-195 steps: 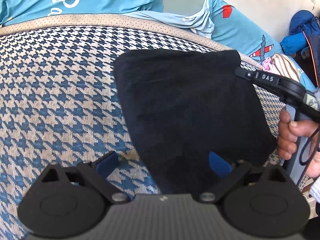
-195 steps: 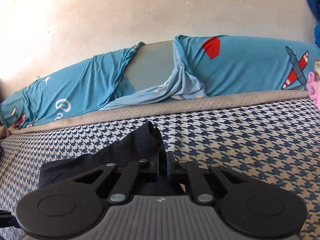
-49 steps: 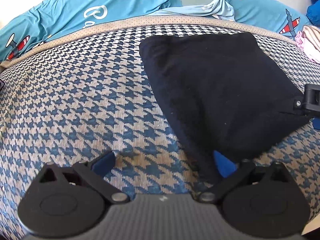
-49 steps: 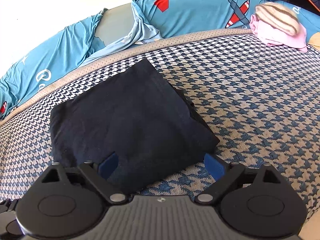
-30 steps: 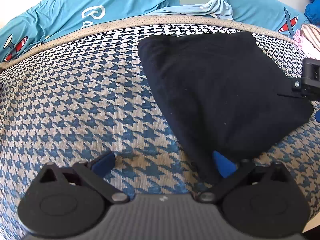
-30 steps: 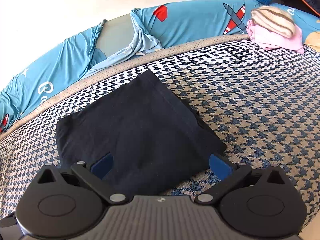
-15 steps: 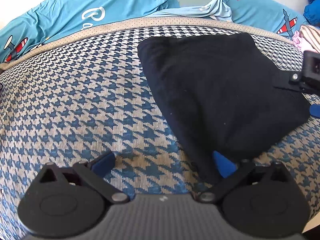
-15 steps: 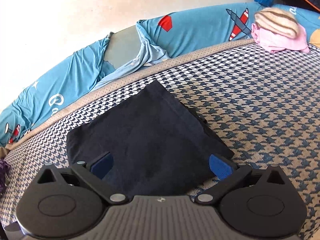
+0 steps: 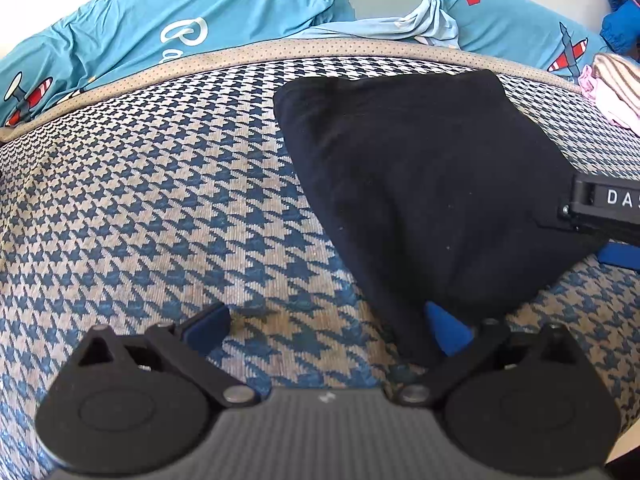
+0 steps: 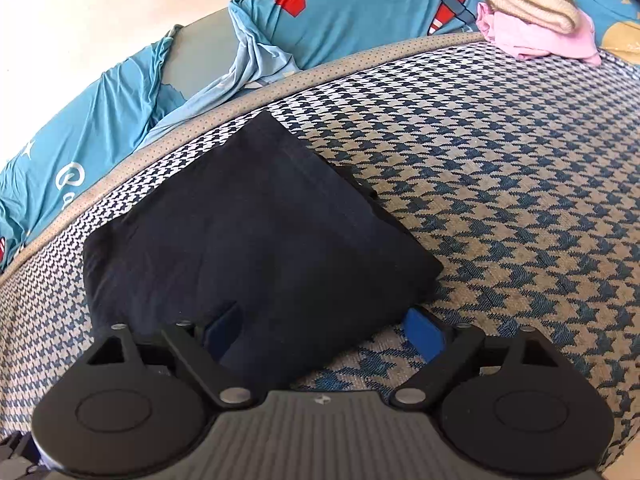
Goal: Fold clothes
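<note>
One folded black garment (image 10: 256, 240) lies on the houndstooth-patterned bed (image 9: 140, 200), and two grippers work over it. The left gripper (image 9: 326, 326) stands with its jaws wide apart; its right blue pad sits at the garment's near corner, while its left pad hangs over bare houndstooth cloth, and nothing is pinched. The right gripper (image 10: 322, 330) has its jaws closing, with the garment's near edge lying between the two blue pads, though the pads do not yet press it. In the left wrist view the right gripper also shows at the right edge, reaching over the garment's right corner. The garment's far corner lies close to the bed's beige dotted border (image 10: 360, 60), and a second dark layer peeks out along its right edge. To the left of the garment and to its right the bed cover is open and flat. Beyond the border lies a blue sheet (image 9: 240, 8) printed with red aeroplanes, rumpled around a grey patch. One small pile of clothes (image 10: 536, 20), a striped knit on top of pink cloth, sits at the far right corner, well apart from the garment.
</note>
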Available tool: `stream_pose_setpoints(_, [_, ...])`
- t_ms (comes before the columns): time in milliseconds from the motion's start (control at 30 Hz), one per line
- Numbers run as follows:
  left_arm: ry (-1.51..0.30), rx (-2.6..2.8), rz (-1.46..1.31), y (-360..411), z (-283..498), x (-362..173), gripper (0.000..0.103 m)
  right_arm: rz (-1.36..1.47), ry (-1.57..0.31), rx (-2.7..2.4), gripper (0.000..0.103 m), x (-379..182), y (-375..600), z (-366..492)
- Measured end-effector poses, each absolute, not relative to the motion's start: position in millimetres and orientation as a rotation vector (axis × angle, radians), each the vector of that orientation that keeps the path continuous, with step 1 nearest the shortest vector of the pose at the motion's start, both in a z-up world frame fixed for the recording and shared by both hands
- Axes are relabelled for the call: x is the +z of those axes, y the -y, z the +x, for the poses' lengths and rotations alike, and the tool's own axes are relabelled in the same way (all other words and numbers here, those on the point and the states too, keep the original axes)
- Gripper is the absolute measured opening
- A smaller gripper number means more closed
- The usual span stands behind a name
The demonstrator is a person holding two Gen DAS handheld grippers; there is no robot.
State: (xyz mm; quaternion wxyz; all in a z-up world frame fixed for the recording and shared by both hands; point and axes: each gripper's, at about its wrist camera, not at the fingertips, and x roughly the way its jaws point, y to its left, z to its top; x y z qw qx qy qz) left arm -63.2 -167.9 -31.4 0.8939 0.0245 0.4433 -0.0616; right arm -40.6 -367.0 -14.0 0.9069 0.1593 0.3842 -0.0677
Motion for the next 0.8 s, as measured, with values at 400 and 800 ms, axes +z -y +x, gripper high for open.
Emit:
stream_pose_setpoints(400, [-0.956,-0.151,0.035,162.8,-57.7,-26.0,0.103,0.377,-0.801,-0.099,0.085,-6.4,394.1,-55.7])
stream_pose_setpoints(800, [-0.962,-0.217,-0.037,154.8,-37.2,-3.8,0.103,0.523,-0.786,0.093,0.06,16.1,418.0,-47.4])
